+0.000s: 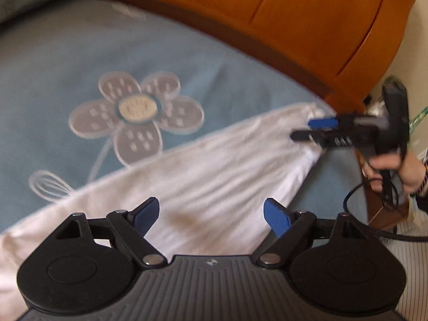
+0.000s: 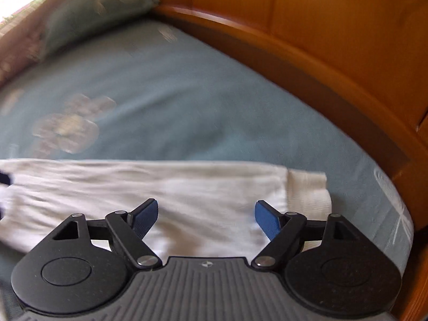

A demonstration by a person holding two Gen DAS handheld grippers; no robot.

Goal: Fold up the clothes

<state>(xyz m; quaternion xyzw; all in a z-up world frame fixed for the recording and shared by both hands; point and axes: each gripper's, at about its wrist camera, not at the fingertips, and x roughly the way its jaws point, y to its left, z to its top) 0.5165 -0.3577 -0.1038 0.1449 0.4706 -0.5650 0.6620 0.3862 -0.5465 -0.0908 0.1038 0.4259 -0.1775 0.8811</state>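
Note:
A white garment (image 1: 214,171) lies as a long folded strip across the blue bedsheet (image 1: 67,53). My left gripper (image 1: 211,214) hovers over its near part, open, with nothing between the blue pads. At the far right end of the cloth a person's hand (image 1: 401,168) holds my right gripper (image 1: 301,129), seen from the side. The right wrist view shows that gripper (image 2: 206,214) open above the garment (image 2: 174,187), close to its ribbed edge (image 2: 307,190), with nothing gripped. A faint brownish mark (image 1: 184,218) shows on the cloth.
An orange wooden bed frame (image 2: 334,53) curves around the far and right sides of the mattress. A green-grey pillow (image 2: 93,5) lies at the far left. The sheet carries an embroidered flower (image 1: 133,112). Black cables (image 1: 374,230) hang by the person's hand.

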